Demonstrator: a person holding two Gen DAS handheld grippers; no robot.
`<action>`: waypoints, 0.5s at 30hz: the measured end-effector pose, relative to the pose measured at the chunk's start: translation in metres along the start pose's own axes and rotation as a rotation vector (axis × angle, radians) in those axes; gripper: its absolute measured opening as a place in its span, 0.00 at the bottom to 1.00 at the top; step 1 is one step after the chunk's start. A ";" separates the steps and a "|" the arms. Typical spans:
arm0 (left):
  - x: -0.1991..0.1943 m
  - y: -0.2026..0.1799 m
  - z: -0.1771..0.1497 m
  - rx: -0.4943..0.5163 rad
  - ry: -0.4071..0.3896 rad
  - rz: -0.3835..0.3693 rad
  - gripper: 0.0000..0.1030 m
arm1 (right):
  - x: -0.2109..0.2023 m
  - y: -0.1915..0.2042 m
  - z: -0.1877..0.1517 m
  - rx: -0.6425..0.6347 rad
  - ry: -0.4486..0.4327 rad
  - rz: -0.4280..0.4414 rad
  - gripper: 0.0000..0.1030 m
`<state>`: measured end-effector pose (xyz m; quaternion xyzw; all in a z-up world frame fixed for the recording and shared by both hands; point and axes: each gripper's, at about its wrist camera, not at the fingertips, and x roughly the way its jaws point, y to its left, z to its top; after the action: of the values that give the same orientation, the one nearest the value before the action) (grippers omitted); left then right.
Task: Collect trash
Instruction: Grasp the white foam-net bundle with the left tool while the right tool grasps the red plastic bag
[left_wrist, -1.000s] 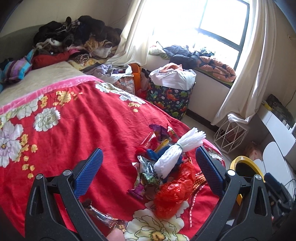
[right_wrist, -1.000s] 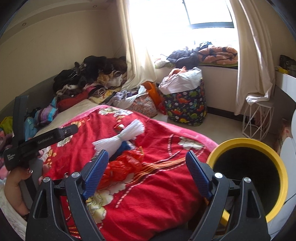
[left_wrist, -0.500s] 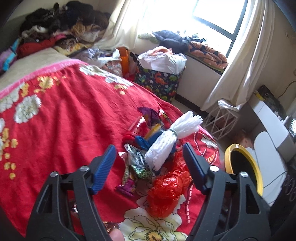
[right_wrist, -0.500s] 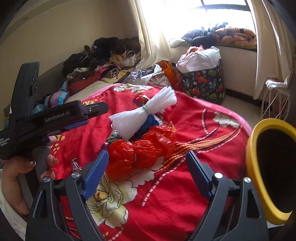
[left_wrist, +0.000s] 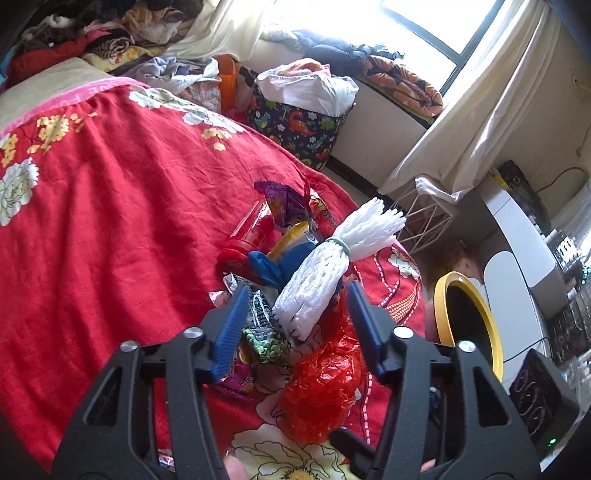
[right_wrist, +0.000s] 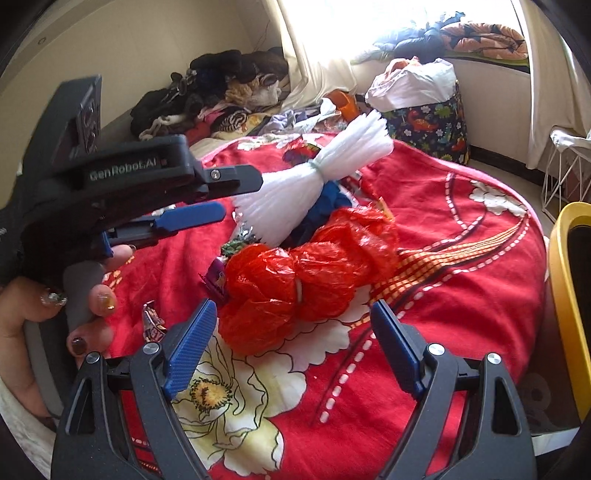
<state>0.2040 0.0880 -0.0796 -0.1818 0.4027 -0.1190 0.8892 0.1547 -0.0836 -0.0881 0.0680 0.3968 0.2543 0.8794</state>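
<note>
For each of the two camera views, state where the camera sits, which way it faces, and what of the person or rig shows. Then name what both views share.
Left wrist: on the left gripper, looking down the bed at the white foam net; own fingers only.
Right wrist: on the right gripper, facing the red plastic bag; left gripper and the hand holding it show.
Shared: net, bag, yellow-rimmed bin, red bedspread.

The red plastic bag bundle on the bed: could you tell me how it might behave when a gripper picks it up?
The red plastic bag bundle looks thin and crinkled, so it is probably very light and will crush between the fingers. Its glossy film may slip. Being cinched at the middle, it should lift as one lump.
</note>
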 end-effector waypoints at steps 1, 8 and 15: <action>0.001 0.000 0.000 -0.001 0.003 -0.004 0.40 | 0.003 0.000 0.000 0.005 0.006 0.005 0.80; 0.009 -0.005 -0.004 -0.001 0.028 -0.018 0.08 | 0.017 -0.010 -0.006 0.049 0.074 0.070 0.22; 0.001 -0.017 -0.015 0.009 0.003 -0.047 0.04 | -0.010 -0.020 -0.009 0.073 0.036 0.079 0.07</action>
<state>0.1919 0.0685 -0.0823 -0.1872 0.3992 -0.1418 0.8863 0.1503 -0.1063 -0.0944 0.1110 0.4185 0.2751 0.8584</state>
